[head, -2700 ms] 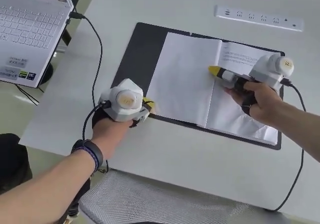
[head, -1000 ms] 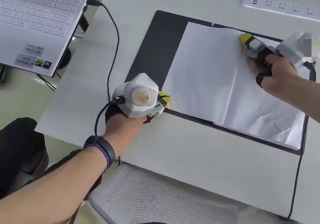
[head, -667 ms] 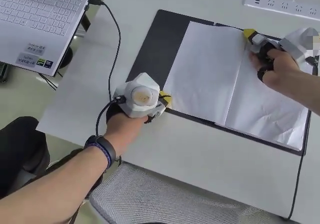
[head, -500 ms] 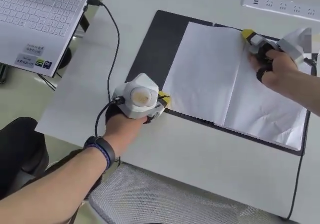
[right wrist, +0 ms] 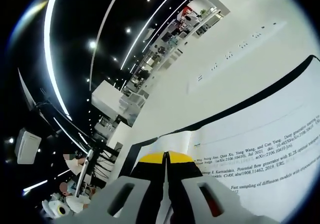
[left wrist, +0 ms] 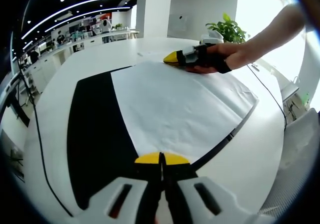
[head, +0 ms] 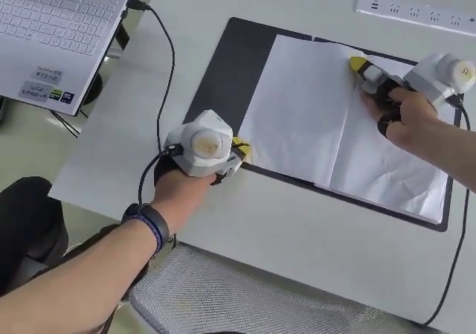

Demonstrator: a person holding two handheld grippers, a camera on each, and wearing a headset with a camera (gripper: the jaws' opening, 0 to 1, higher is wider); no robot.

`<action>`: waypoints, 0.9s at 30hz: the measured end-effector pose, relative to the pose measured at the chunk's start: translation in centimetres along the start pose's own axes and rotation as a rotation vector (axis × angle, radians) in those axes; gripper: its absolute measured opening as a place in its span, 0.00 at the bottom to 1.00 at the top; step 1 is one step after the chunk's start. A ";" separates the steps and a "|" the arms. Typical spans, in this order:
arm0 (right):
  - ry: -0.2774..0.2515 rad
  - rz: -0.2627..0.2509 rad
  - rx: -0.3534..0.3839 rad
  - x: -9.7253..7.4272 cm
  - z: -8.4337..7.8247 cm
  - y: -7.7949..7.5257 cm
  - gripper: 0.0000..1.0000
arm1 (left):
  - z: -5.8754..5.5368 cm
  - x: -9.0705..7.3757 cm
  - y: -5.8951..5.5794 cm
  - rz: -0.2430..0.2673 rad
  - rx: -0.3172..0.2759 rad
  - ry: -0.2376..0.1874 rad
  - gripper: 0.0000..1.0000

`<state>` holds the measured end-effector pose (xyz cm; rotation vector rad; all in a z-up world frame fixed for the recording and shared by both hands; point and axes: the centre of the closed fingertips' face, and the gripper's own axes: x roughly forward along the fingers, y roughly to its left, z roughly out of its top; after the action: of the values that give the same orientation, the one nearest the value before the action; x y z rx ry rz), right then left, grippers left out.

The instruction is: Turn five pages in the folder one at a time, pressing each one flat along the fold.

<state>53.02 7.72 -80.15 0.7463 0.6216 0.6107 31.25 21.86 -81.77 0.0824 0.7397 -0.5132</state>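
Right tool [right wrist: 165,159] dead centre at the bottom, yellow tips pinched together with just a thin seam between them. They sit low over the edge of a printed page [right wrist: 250,154], lines of small black text running off to the right. The black folder [right wrist: 131,156] frames the sheet. Beyond lie the white bench [right wrist: 200,104], a power strip [right wrist: 240,47], and ceiling light strips overhead.

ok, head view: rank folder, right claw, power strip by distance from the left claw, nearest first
1. folder: near corner at the left claw.
2. right claw: up right, near the folder's far edge.
3. power strip: far right, beyond the folder.
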 end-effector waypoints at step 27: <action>0.106 0.125 -0.061 -4.3 -5.0 1.7 0.00 | 0.6 -1.2 -0.9 0.002 -0.007 -0.002 0.00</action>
<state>46.23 7.84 -80.50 0.7025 0.6544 0.7851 30.51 21.45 -80.43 0.0759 0.7390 -0.5084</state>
